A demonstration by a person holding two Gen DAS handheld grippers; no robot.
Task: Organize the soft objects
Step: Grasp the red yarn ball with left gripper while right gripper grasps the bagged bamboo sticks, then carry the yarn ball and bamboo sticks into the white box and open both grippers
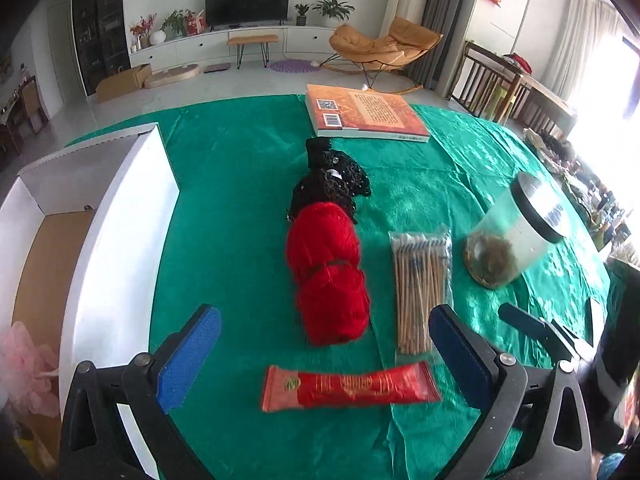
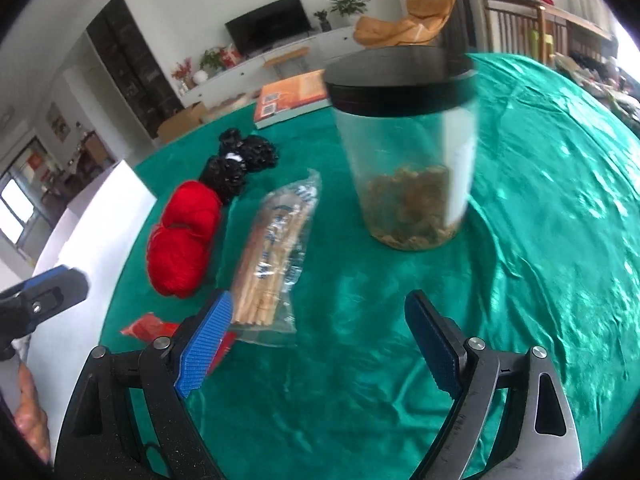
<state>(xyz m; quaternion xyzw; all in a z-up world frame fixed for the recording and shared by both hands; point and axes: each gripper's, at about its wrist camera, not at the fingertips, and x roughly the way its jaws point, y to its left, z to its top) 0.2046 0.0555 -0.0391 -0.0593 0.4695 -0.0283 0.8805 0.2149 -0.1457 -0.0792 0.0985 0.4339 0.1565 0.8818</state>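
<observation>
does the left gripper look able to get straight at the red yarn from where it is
Probably yes. The left gripper is open and empty, and the red yarn lies just ahead between its fingers' line. Only the flat red packet lies nearer, low on the green cloth.

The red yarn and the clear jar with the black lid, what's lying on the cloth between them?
A clear bag of wooden sticks lies between the red yarn and the jar, lengthwise beside the yarn. Both wrist views show it.
</observation>
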